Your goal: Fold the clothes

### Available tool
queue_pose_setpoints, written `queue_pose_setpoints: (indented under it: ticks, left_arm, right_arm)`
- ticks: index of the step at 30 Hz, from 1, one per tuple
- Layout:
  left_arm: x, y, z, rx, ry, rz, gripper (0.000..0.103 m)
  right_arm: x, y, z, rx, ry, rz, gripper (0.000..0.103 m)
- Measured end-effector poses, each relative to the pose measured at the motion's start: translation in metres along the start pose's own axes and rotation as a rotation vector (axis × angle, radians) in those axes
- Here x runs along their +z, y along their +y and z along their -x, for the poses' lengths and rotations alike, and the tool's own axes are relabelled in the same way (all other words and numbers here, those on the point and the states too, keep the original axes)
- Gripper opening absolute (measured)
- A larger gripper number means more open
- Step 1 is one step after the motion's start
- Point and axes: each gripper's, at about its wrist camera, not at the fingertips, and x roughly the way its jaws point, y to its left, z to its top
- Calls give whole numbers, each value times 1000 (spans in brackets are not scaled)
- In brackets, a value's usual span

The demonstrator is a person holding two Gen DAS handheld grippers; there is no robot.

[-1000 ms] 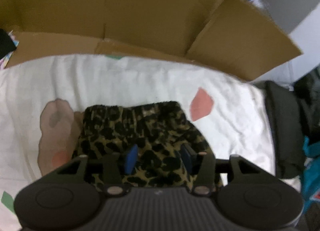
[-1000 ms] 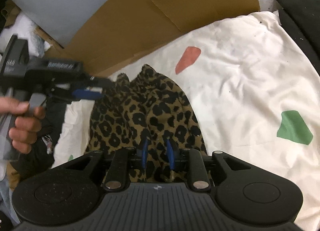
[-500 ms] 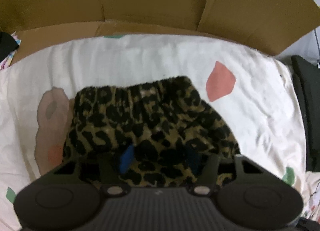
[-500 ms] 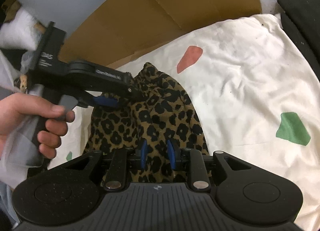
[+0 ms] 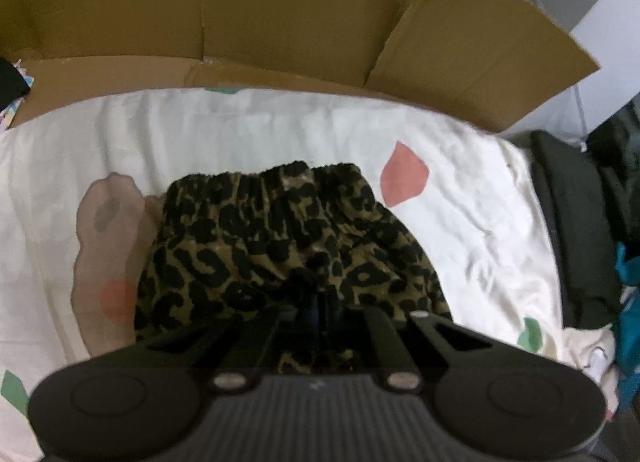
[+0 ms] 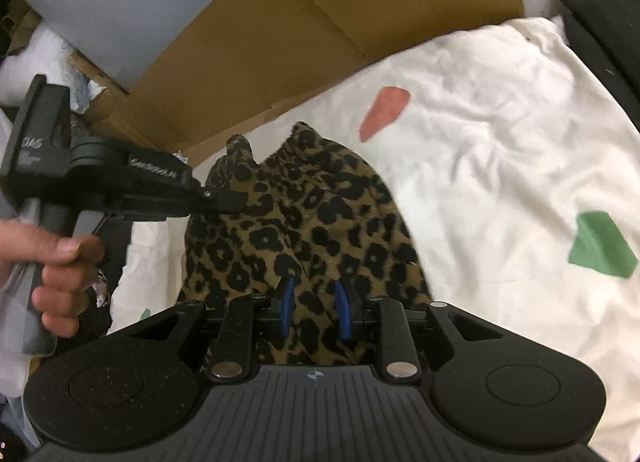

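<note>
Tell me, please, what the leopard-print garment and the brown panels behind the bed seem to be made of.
The leopard-print garment looks like a soft, matte, slightly fuzzy fabric, perhaps fleece or velour: its gathered edge puckers and it drapes in folds. The brown panels look like plain matte cardboard, with straight creases and flap edges.

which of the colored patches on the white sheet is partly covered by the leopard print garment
The big tan patch on the white sheet: the leopard print garment overlaps its edge. The coral and green patches lie clear.
</note>
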Motion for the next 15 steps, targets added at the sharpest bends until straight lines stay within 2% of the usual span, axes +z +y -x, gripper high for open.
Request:
queue_pose_setpoints:
  ticks: [11,15]
  left_arm:
    - [-38,36,11,-80,-89,69,3]
    - [-52,55,12,-146,-119,177,3]
  right_arm:
    - [16,11,-12,19,-12,55,24]
    - [16,20,-24,20,14,103,25]
